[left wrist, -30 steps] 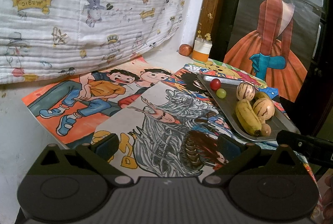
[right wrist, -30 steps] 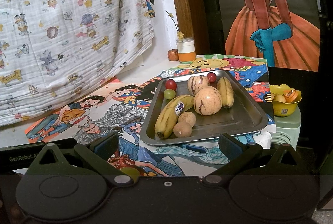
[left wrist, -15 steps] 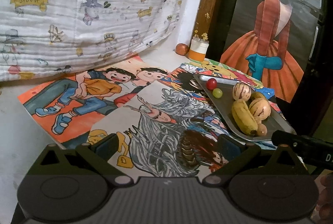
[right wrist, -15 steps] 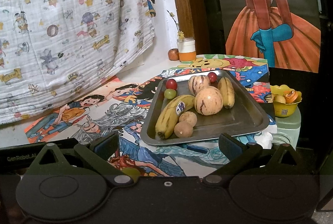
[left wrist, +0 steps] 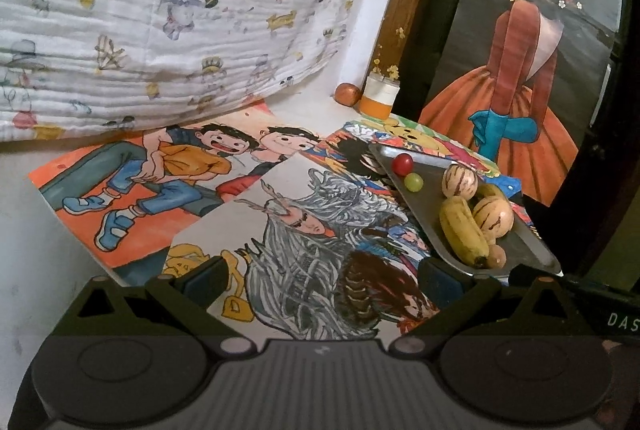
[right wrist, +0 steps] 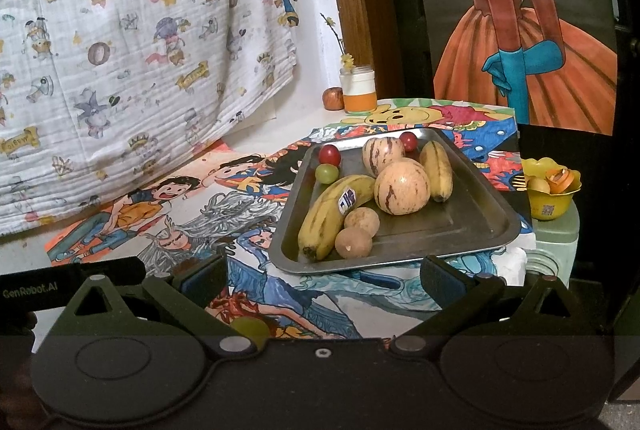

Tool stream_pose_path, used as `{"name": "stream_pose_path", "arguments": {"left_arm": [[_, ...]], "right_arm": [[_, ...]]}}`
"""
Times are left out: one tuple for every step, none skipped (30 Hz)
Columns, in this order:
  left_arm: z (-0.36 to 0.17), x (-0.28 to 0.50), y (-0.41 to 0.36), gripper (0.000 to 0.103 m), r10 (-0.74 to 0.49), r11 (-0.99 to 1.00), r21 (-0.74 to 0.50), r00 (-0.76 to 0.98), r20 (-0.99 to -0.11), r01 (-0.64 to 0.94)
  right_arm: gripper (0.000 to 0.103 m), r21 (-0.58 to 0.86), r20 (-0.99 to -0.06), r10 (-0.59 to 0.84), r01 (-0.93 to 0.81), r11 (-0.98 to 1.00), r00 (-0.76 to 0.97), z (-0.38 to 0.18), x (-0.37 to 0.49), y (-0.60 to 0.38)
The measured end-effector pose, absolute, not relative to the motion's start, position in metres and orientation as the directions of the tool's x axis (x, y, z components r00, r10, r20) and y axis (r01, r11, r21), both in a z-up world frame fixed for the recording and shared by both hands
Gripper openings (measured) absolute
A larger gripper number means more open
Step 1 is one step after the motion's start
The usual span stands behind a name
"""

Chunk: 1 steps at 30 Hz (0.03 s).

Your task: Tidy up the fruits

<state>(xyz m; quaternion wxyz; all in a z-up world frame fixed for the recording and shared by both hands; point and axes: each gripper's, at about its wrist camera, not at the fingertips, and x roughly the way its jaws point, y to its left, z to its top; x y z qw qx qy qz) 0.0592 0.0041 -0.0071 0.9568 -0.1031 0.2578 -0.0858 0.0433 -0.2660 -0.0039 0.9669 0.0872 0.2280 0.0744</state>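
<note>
A metal tray (right wrist: 472, 230) holds two bananas (right wrist: 328, 214), two striped melons (right wrist: 402, 186), two small brown fruits (right wrist: 354, 242), red grapes (right wrist: 330, 155) and a green grape (right wrist: 326, 174). The tray also shows at the right in the left wrist view (left wrist: 424, 190). A loose green grape (right wrist: 250, 328) lies on the drawings close to my right gripper. My right gripper (right wrist: 320, 274) is open and empty, just in front of the tray. My left gripper (left wrist: 320, 276) is open and empty over the drawings, left of the tray.
Coloured drawings (left wrist: 160, 182) cover the table. A jar (right wrist: 358, 90) and a small apple (right wrist: 333, 98) stand at the back by the wall. A yellow bowl (right wrist: 550, 190) with fruit sits on a green stand to the right. A printed cloth (right wrist: 140, 30) hangs behind.
The left gripper has drifted slightly, so the tray sits a little lower and further right in its view. The right gripper has hardly moved. Both stay open.
</note>
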Motion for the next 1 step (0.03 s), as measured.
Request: {"name": "stream_pose_path", "arguments": {"left_arm": [[-0.0073,0.0597,0.0039,0.103,-0.216,0.965,-0.239,0.851,-0.479,0.110]], "right_arm": [[0.102,0.202,-0.428,0.183,-0.104,0.974,0.885,-0.0038,0.0432,-0.2661]]}}
